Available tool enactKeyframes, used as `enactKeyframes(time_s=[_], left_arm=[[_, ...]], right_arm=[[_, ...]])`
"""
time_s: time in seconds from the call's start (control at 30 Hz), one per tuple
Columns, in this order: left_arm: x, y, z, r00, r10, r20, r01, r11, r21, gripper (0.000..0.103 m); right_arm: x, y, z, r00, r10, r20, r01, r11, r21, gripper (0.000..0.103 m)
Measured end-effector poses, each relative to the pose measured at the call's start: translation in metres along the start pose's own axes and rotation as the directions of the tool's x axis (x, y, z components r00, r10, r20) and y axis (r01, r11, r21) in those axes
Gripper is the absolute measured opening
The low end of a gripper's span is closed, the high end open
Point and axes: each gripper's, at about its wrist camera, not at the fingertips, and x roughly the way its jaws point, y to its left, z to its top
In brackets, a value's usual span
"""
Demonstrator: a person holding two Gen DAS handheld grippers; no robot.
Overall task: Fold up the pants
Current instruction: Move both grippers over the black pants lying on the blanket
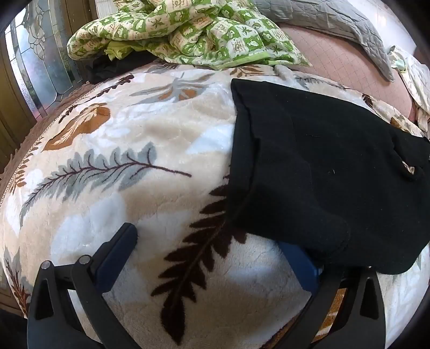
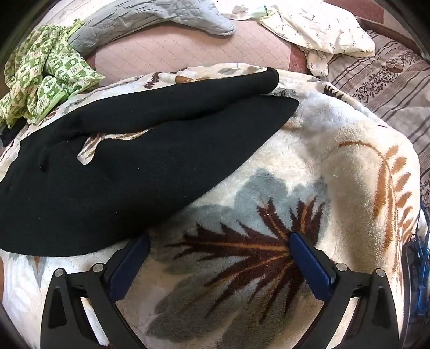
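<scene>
Left gripper point(image 1: 215, 249) released, right gripper point(image 2: 220, 247) released; black pants point(image 2: 121, 166) lie lengthwise across leaf-print blanket point(image 2: 336, 150), legs pointing far right.

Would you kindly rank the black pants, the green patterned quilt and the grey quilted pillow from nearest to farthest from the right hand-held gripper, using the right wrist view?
From the right hand-held gripper:
1. Black pants, just left of the fingers on the leaf-print blanket.
2. Green patterned quilt, far left, beyond the pants.
3. Grey quilted pillow, top of view, farthest back.
</scene>
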Motion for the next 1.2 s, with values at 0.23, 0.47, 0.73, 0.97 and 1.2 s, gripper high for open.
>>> enactKeyframes(time_s=[0.23,0.47,0.73,0.97,1.2], left_arm=[[0.001,-0.001,-0.001,1.000,0.011,-0.012,-0.011,1.000,0.003,0.103],[-0.034,0.000,0.004,0.999,-0.018,-0.031,0.018,1.000,-0.019,0.103],[-0.081,-0.008,0.014,0.995,-0.043,0.090,0.045,0.999,-0.019,0.103],[-0.100,-0.026,0.015,0.989,-0.076,0.129,0.076,0.997,0.005,0.103],[-0.104,-0.043,0.015,0.987,-0.093,0.134,0.090,0.996,0.028,0.103]], right_arm=[[-0.004,-0.004,-0.001,1.000,0.005,0.000,-0.005,1.000,0.004,0.102],[-0.011,0.005,0.004,1.000,0.015,-0.025,-0.015,1.000,0.011,0.102],[-0.065,0.038,0.012,0.986,0.140,0.087,-0.141,0.990,0.000,0.102],[-0.083,0.070,0.017,0.971,0.212,0.108,-0.210,0.977,-0.032,0.102],[-0.089,0.073,0.014,0.969,0.220,0.108,-0.217,0.975,-0.039,0.102]])
